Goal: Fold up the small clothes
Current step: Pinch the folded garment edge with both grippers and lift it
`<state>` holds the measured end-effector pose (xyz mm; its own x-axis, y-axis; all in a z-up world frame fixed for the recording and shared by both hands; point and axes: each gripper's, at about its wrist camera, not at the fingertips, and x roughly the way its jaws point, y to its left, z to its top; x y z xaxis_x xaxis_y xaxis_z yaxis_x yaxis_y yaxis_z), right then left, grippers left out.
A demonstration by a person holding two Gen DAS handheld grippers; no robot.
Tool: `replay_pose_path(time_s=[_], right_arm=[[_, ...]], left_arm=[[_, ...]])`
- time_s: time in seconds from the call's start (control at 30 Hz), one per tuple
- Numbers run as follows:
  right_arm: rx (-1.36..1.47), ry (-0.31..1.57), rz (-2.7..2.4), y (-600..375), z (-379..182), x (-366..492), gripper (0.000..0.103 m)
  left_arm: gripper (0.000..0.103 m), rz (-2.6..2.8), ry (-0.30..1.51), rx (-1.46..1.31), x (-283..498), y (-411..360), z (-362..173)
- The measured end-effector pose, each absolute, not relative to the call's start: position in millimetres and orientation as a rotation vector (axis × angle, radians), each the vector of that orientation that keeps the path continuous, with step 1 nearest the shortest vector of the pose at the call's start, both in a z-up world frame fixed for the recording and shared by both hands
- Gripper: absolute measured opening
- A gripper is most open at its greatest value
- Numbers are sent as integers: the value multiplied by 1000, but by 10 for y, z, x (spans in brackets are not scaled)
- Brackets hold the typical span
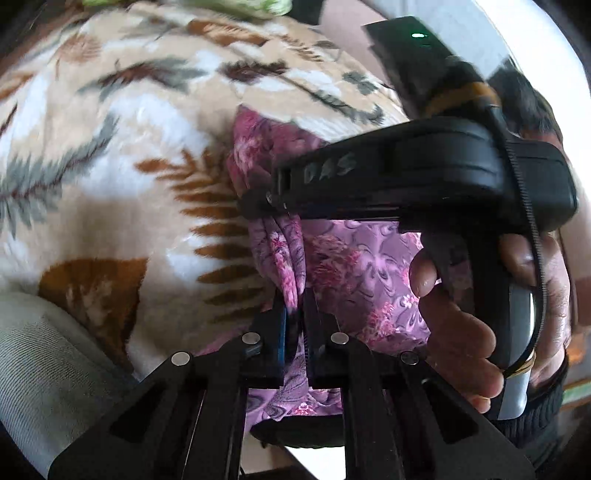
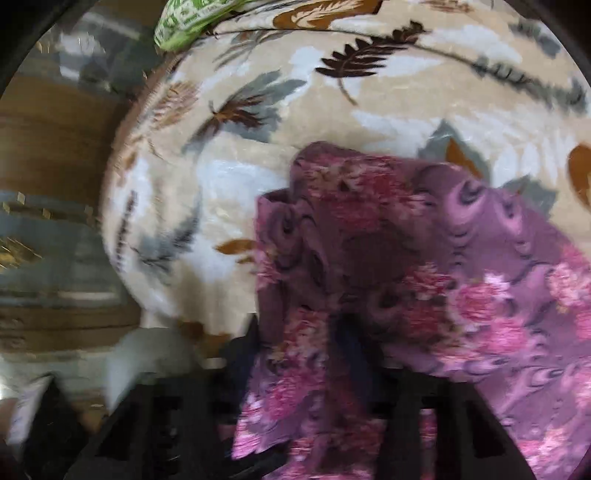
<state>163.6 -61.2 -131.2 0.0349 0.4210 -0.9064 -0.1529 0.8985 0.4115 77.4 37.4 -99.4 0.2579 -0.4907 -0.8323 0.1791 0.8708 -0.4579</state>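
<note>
A purple cloth with pink flowers (image 1: 354,273) hangs between both grippers over a leaf-patterned blanket (image 1: 110,147). My left gripper (image 1: 295,317) is shut on a bunched edge of the cloth. In the left wrist view the right gripper (image 1: 266,201) crosses the frame, held by a hand (image 1: 461,332), with its tip pinching the cloth's upper edge. In the right wrist view the cloth (image 2: 406,277) drapes over my right gripper (image 2: 325,354) and hides its fingers; the view is blurred.
The beige blanket with brown and grey leaves (image 2: 277,129) covers a bed. A green and white patterned item (image 2: 184,22) lies at its far edge. A grey cushion edge (image 1: 48,369) is low on the left. Wooden furniture (image 2: 55,147) stands beyond the bed's left edge.
</note>
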Motion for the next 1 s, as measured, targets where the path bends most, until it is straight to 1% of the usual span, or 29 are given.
replay_pose_path(time_s=[0.1, 0.2, 0.27, 0.37, 0.47, 0.6, 0.67, 0.73, 0.83, 0.9, 1.0], right_arm=[[273, 1415, 466, -817, -1147, 1492, 15], [388, 1281, 503, -1235, -805, 1226, 14], [508, 1183, 531, -1625, -609, 1003, 14], [709, 1030, 531, -2364, -424, 624, 14], [800, 927, 497, -2846, -359, 286, 14], [946, 831, 410, -3503, -554, -151, 14], [989, 822, 374, -3736, -679, -229, 14], [1030, 826, 317, -3951, -931, -260, 14], [1107, 841, 244, -4157, -1285, -274, 14], [1159, 856, 213, -4212, -1525, -267, 14], [1158, 830, 214, -4219, -1620, -282, 14]], left_arm=[[6, -520, 1193, -257, 623, 217, -819], [6, -584, 1116, -174, 396, 8, -509], [6, -652, 1082, -141, 262, -219, -268], [6, -726, 1066, -49, 109, -615, -53], [6, -864, 1046, 18, -142, -1021, 76], [5, -977, 1048, 117, -373, -1598, -24], [5, -1005, 1105, 125, -373, -1867, -204], [5, -1004, 1166, 118, -310, -2092, -447], [5, -988, 1296, 77, -235, -2259, -761], [5, -973, 1284, 103, -267, -2311, -881], [5, -969, 1334, 97, -327, -2270, -974]])
